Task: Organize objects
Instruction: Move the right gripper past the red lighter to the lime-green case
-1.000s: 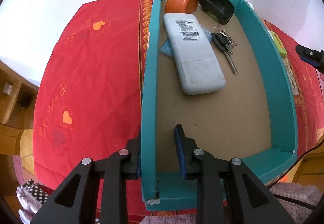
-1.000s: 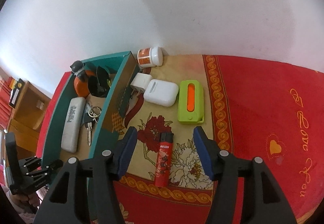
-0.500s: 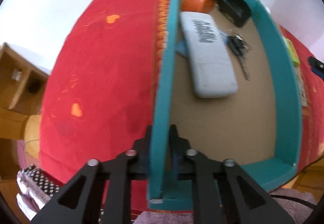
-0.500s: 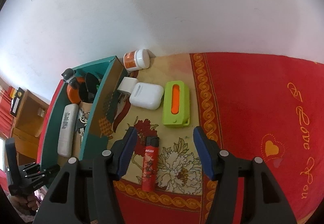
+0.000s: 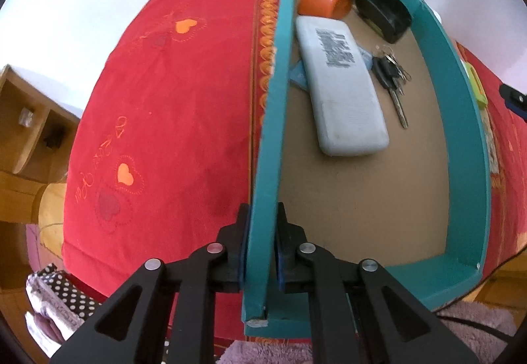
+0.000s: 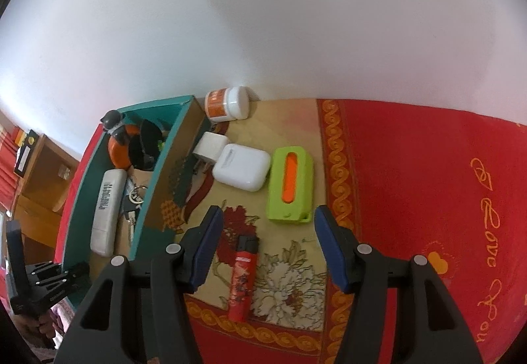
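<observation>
Teal cardboard forms the walls of the box (image 5: 467, 120), and its left wall, near the close corner, is pinched between the pads of the left gripper (image 5: 260, 252), which is clamped tight on it. The grip is judged to be there to steady the box, or to shift it, while things are put in. Inside, toward the far end, a white remote (image 5: 339, 84) is laid lengthwise, a bunch of keys (image 5: 392, 74) just to its right, an orange tape measure (image 5: 324, 0) and a black holder (image 5: 385, 13) against the far wall; the near half of the brown floor is left free. To the right of the box, on the flowered cloth (image 6: 290, 265), the loose things are gathered: a red lighter (image 6: 243, 281) nearest, a green case (image 6: 290, 184) beyond it, a white earbud case (image 6: 242, 166) to that one's left, a white plug (image 6: 210, 146) touching the box wall, and a small jar (image 6: 227, 104) lying by the white wall. The right gripper (image 6: 268, 248) is held over the lighter with its jaws apart at a middling width, nothing between the pads, the lighter lying below the gap. The lighter is judged the next thing to be taken.
</observation>
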`<state>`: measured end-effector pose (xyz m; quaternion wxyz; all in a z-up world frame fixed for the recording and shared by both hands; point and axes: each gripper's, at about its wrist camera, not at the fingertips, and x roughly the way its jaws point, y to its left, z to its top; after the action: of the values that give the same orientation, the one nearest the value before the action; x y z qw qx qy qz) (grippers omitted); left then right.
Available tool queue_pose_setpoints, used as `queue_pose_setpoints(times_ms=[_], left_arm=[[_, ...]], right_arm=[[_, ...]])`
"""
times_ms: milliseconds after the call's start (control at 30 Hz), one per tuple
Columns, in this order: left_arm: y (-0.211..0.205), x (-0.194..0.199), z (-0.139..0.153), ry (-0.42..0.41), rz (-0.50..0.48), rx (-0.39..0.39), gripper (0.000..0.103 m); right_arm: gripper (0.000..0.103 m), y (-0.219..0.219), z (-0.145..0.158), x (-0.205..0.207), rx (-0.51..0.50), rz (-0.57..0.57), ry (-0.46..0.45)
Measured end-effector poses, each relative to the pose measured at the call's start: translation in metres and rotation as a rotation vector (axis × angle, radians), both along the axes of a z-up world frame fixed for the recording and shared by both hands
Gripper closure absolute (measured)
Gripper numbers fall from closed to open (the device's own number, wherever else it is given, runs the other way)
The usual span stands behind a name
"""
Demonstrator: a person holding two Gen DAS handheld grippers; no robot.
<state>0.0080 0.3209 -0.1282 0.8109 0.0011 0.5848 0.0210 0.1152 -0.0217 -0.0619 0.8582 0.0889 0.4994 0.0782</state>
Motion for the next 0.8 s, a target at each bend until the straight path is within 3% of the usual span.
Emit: queue_pose_setpoints(times_ms=[533, 800], left_arm=[[-0.004, 0.011, -0.006, 0.169, -0.155, -0.031, 0.09], [0.004, 0.016, -0.009, 0.161, -0.143, -0.057, 0.089]], right_arm=[[0.045, -0.017, -0.003, 0.004, 0.009, -0.038, 0.005], [0.045, -0.012, -0.007, 0.006, 0.01, -0.026, 0.022]])
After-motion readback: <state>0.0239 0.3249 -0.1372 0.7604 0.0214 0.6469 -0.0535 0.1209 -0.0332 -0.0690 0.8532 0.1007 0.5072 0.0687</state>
